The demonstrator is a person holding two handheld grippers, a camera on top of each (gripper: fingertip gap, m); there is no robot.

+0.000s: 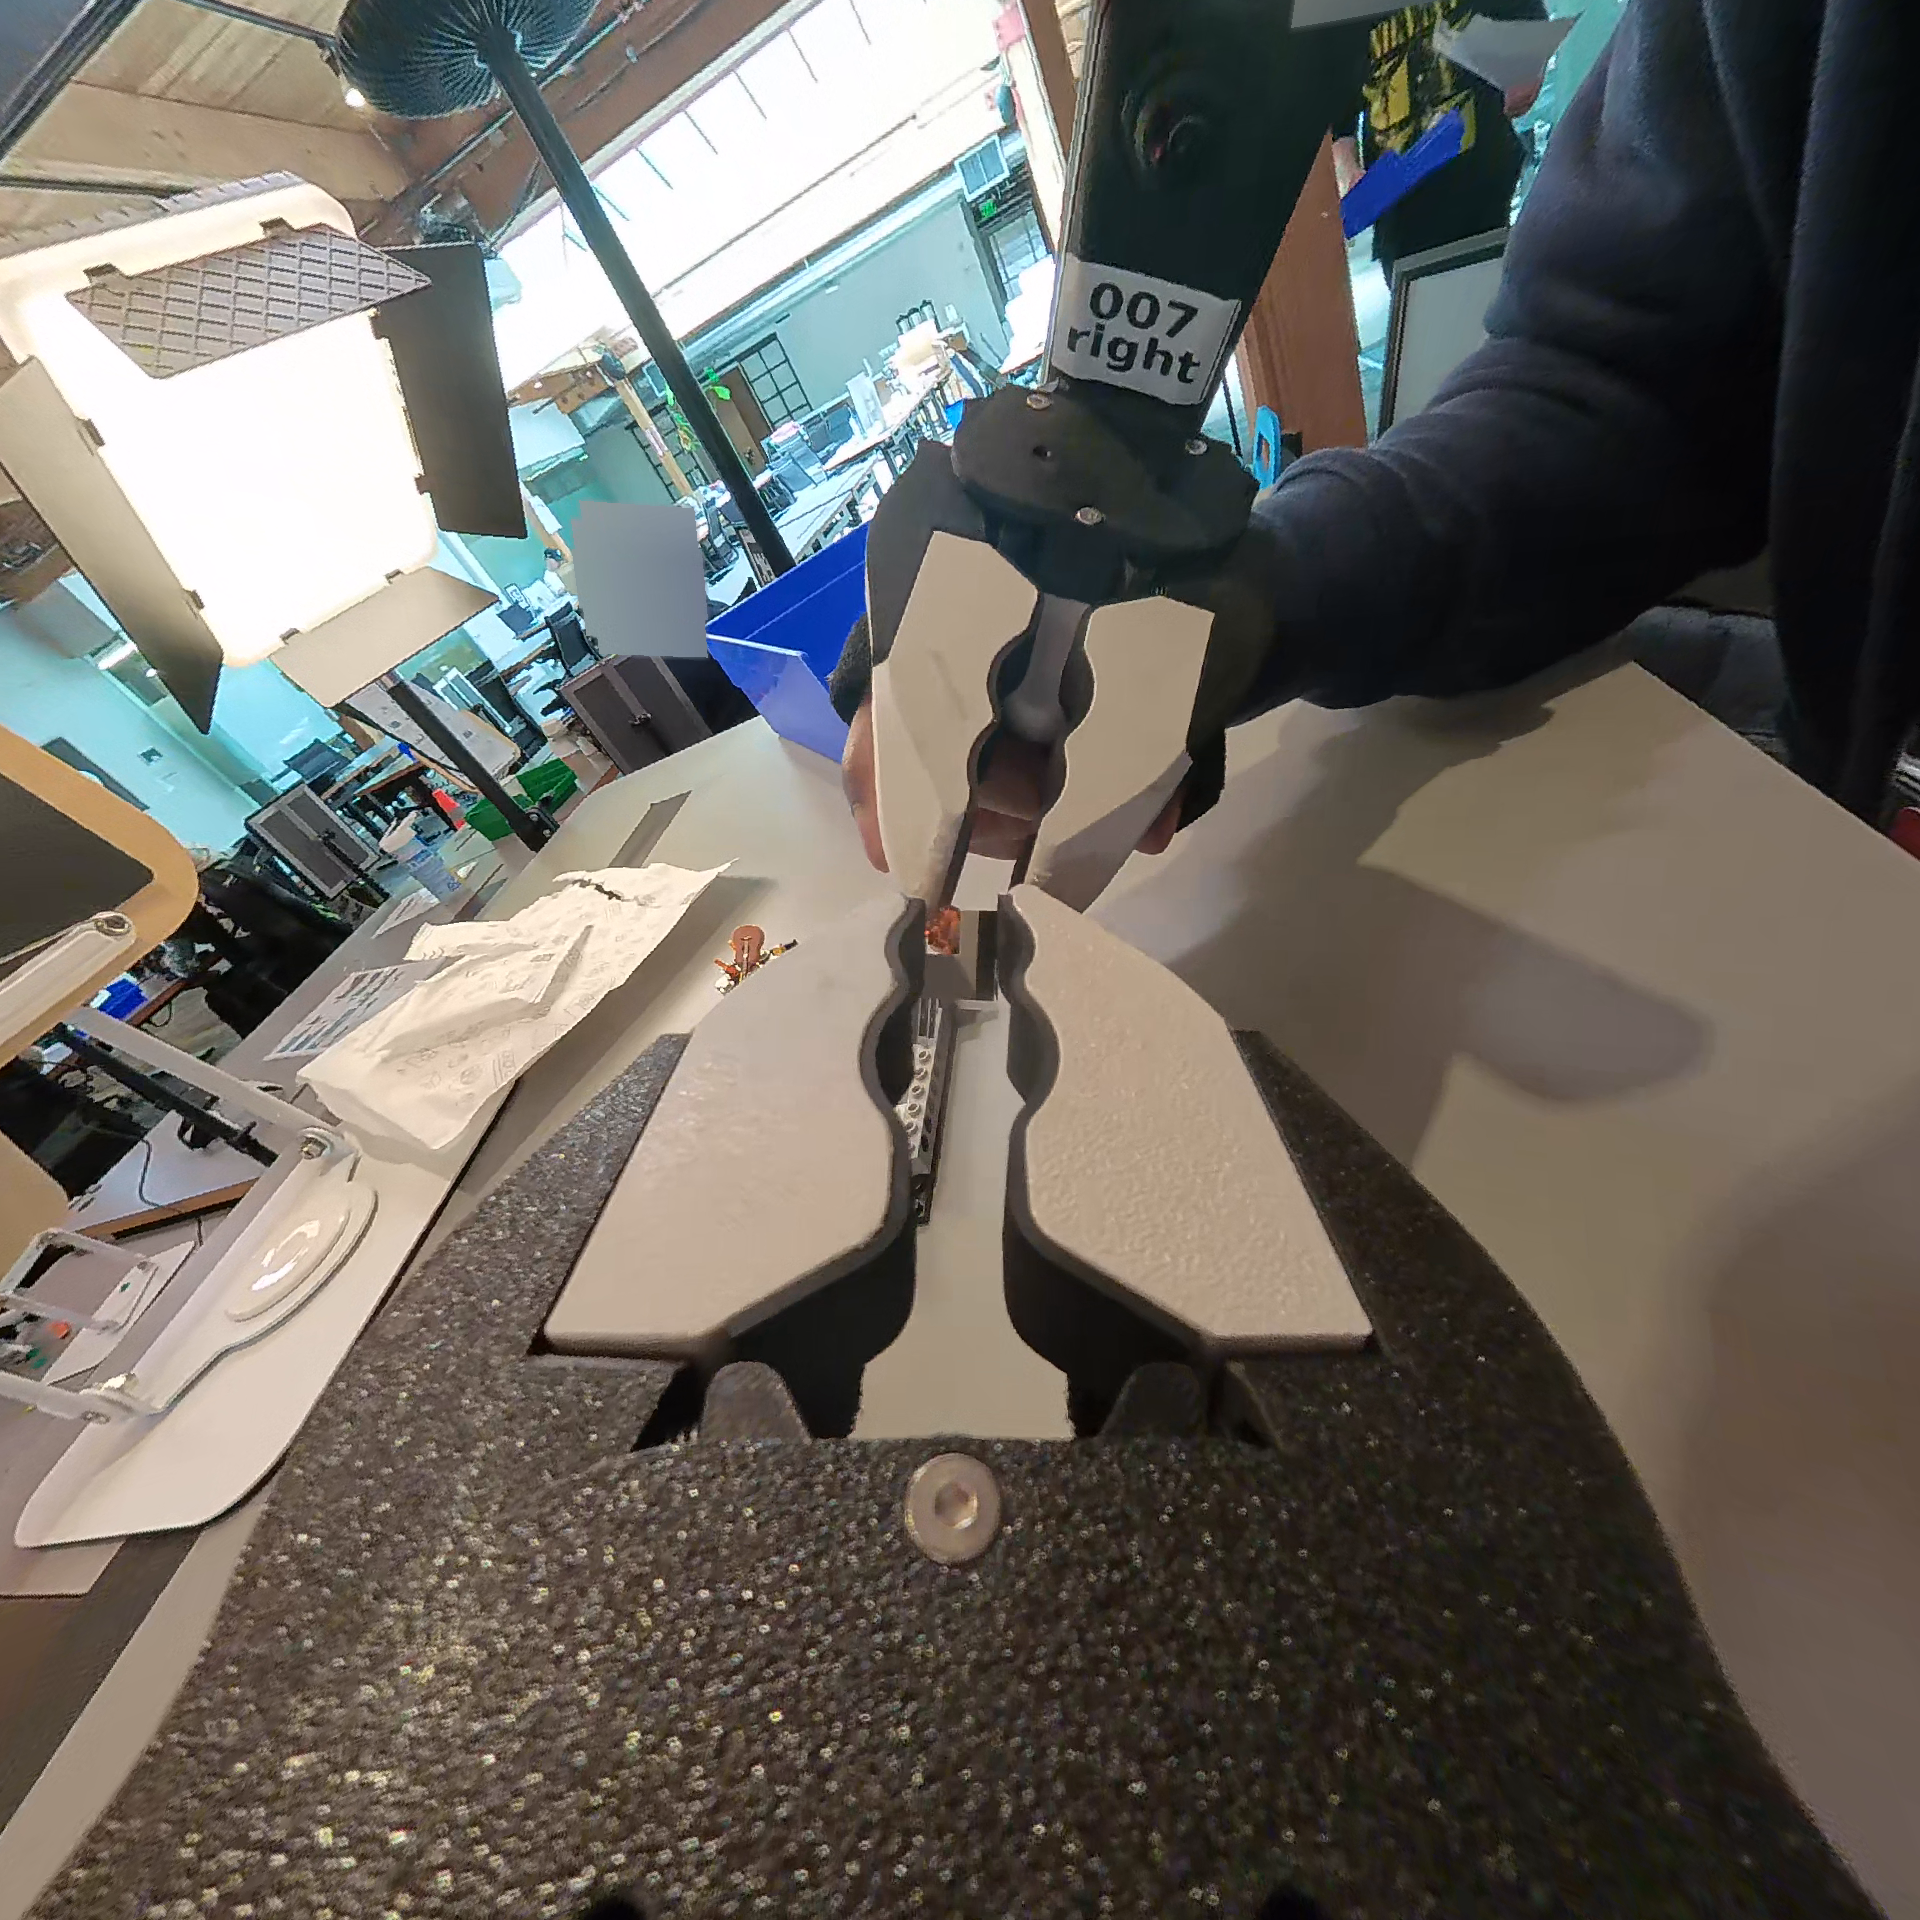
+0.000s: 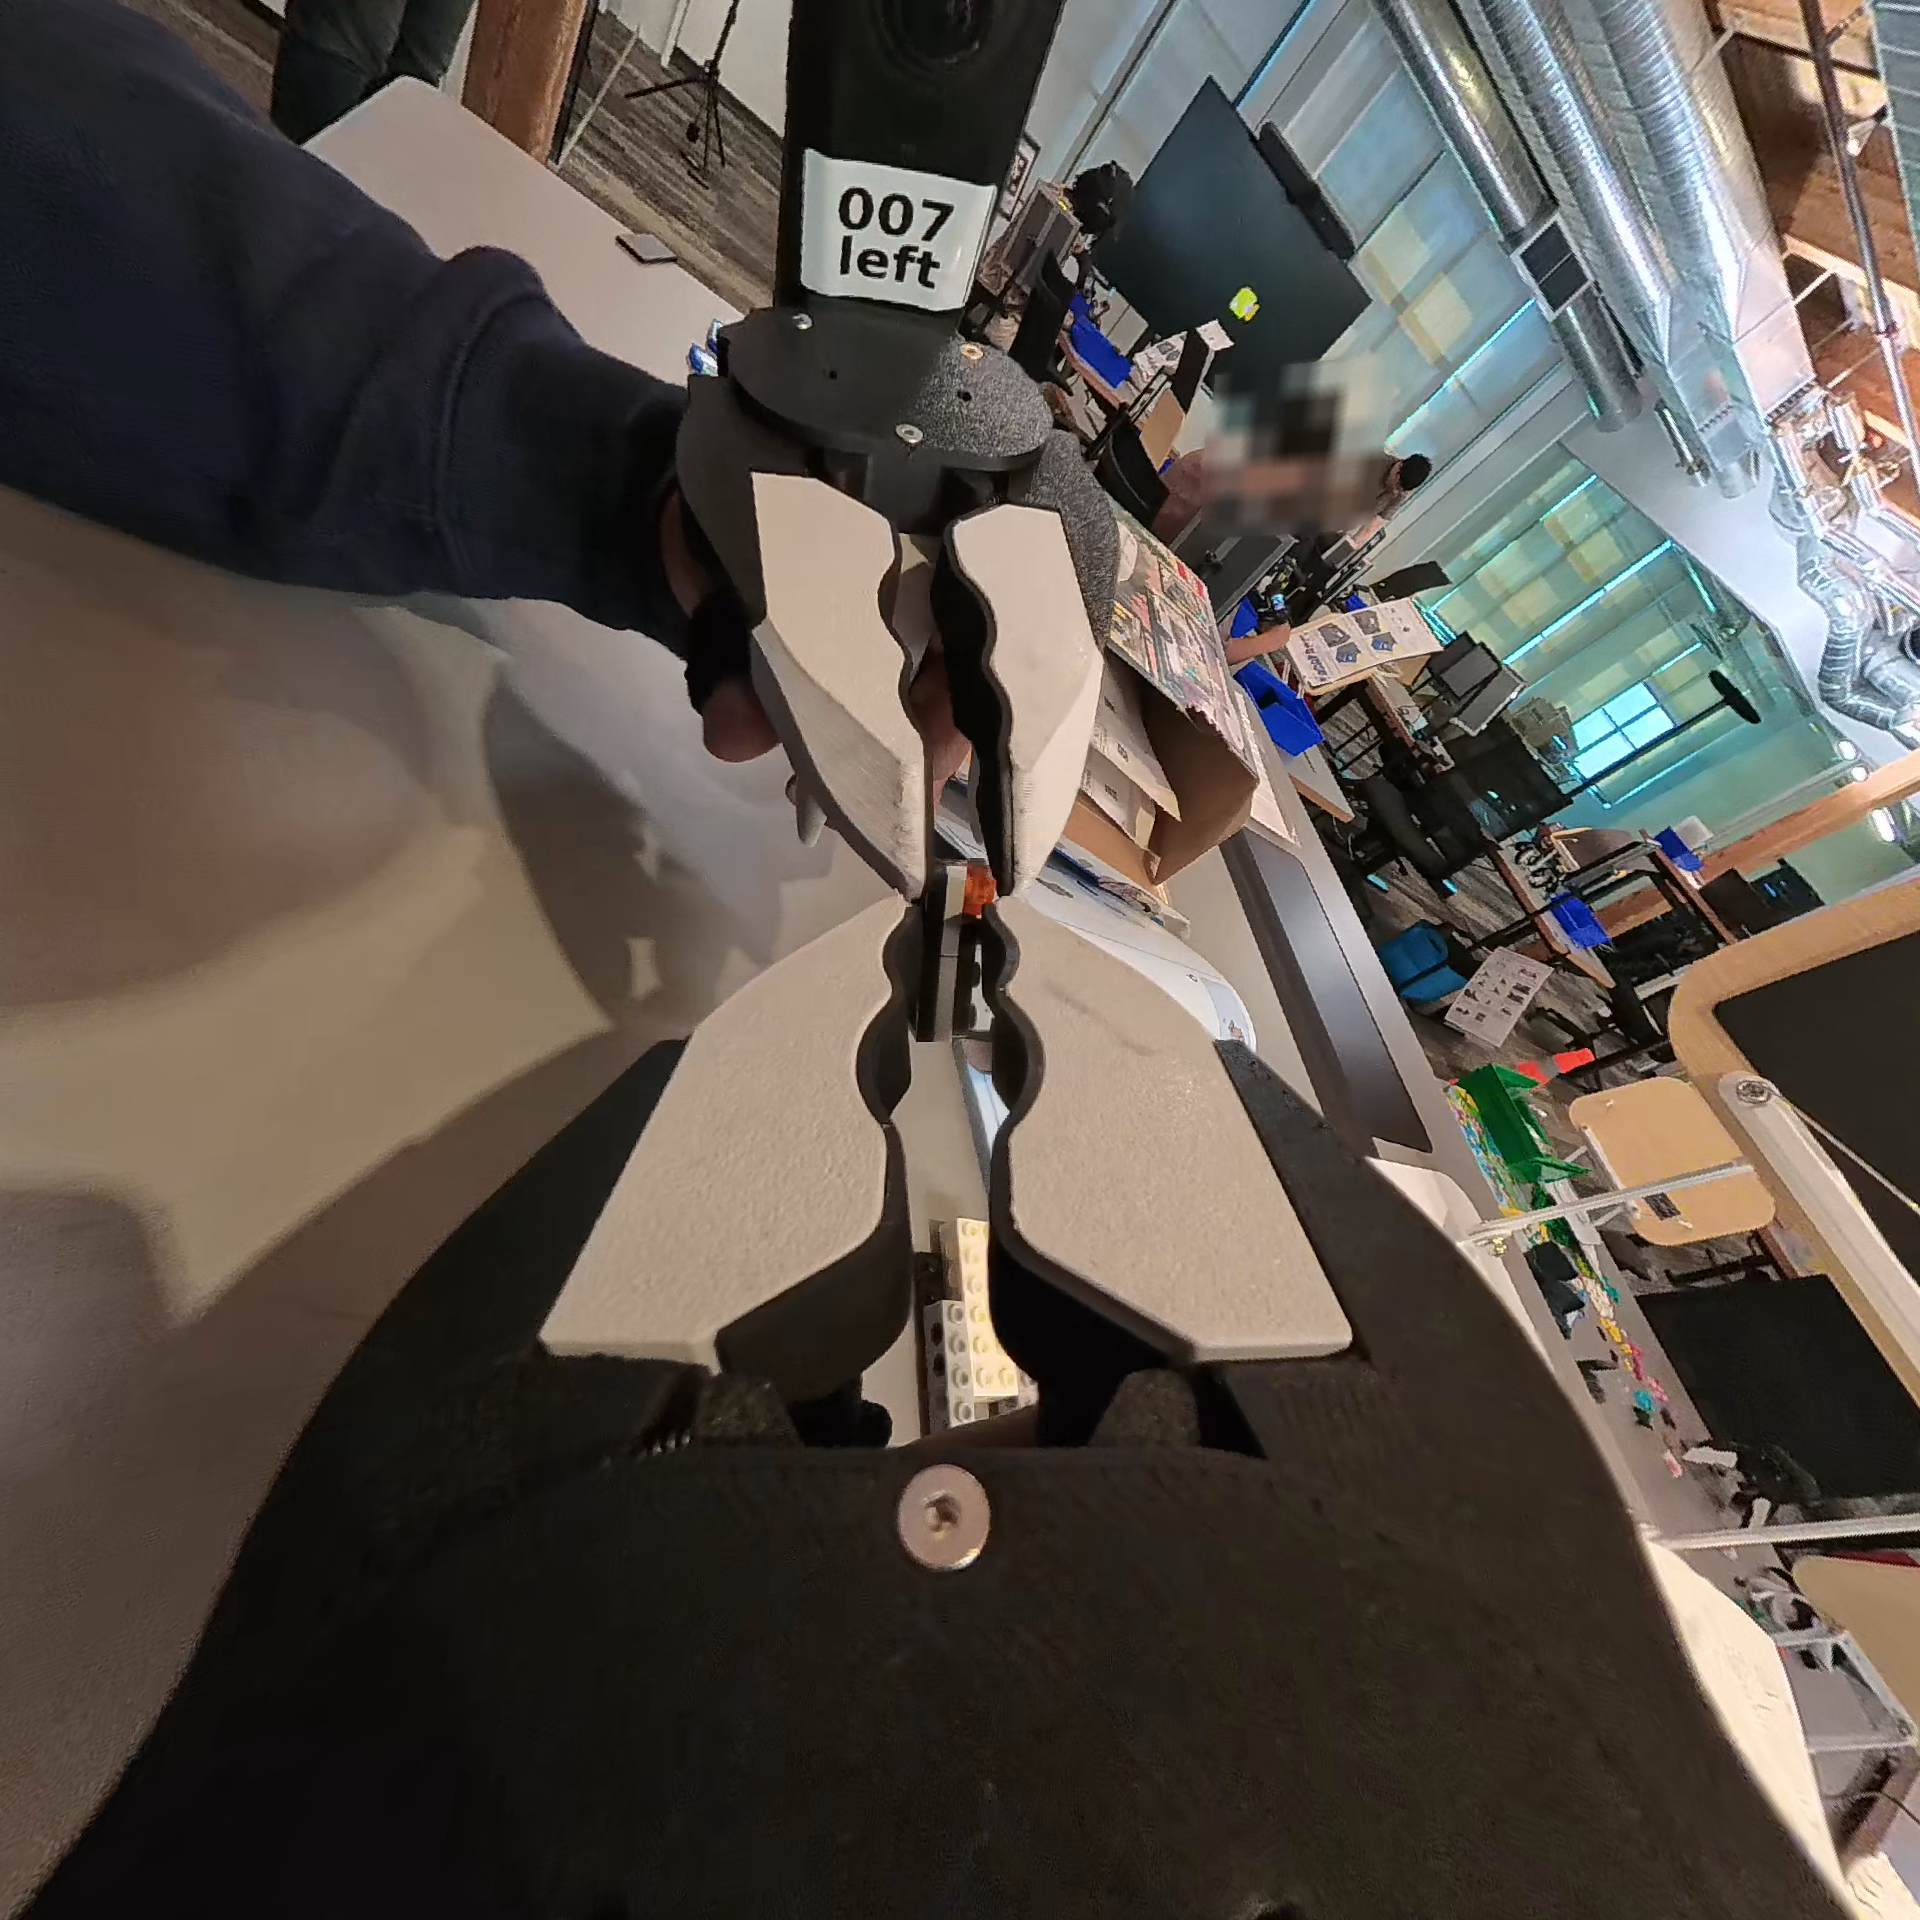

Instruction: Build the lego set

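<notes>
My right gripper [image 2: 951, 909] is shut on a small black-and-white plate assembly [image 2: 940, 977] and holds it above the white table [image 1: 1507, 935]. A clear orange stud piece [image 2: 977, 891] sits on the plate's side at its far end. My left gripper [image 1: 964, 912] meets it tip to tip. One of its pads is on the orange piece [image 1: 943, 925] and the other on the plate's black back [image 1: 987, 948]. The right gripper [image 1: 982, 883] reaches in from above in the left wrist view. The left gripper [image 2: 958, 883] does the same in the right wrist view.
A crumpled white paper bag [image 1: 499, 997] and a small pile of brown and orange parts [image 1: 750, 951] lie left of the grippers. Pale bricks [image 2: 971, 1309] lie on the table below. A cardboard box [image 2: 1195, 790], a booklet [image 2: 1132, 935] and a blue bin [image 1: 790, 644] stand beyond. Less than 4 cm separates the two grippers' tips.
</notes>
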